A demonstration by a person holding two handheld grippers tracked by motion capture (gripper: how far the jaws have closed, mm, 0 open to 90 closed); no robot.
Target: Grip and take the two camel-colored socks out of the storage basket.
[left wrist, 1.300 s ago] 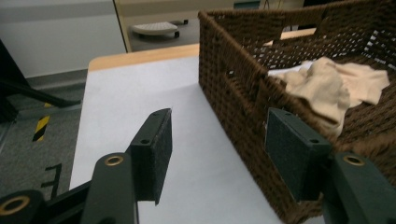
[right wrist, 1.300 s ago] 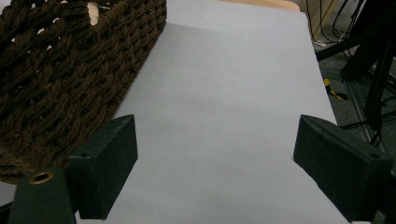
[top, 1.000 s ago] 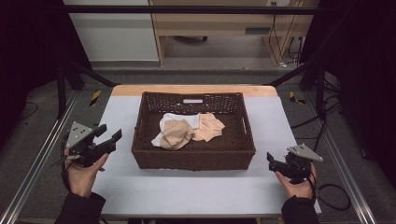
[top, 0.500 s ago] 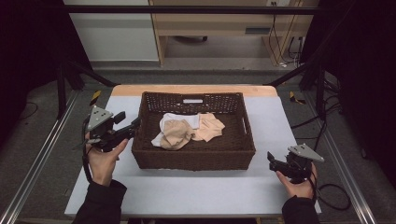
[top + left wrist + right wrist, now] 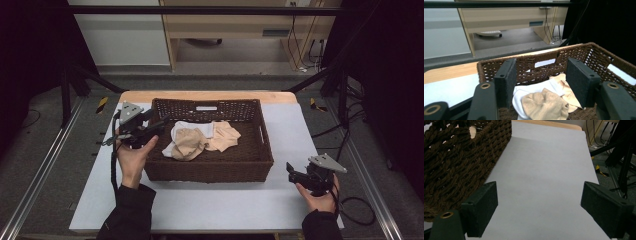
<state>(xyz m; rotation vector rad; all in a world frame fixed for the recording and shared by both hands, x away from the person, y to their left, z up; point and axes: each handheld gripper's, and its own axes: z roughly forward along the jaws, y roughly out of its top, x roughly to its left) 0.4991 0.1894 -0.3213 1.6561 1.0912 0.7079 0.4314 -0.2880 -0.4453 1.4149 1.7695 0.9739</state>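
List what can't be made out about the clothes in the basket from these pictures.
- White cloth: high view, the beige pieces cover its lower part; its kind is unclear.
- Front beige piece: left gripper view, cut off by the bottom edge.
- Rear beige piece: left gripper view, partly behind the left tool's pad.

Table with one basket on it

The white-topped table (image 5: 210,200) carried a dark brown wicker basket (image 5: 210,167), which sat directly on its surface, toward the far edge. A bare wooden strip of the table (image 5: 210,95) ran just behind the basket.
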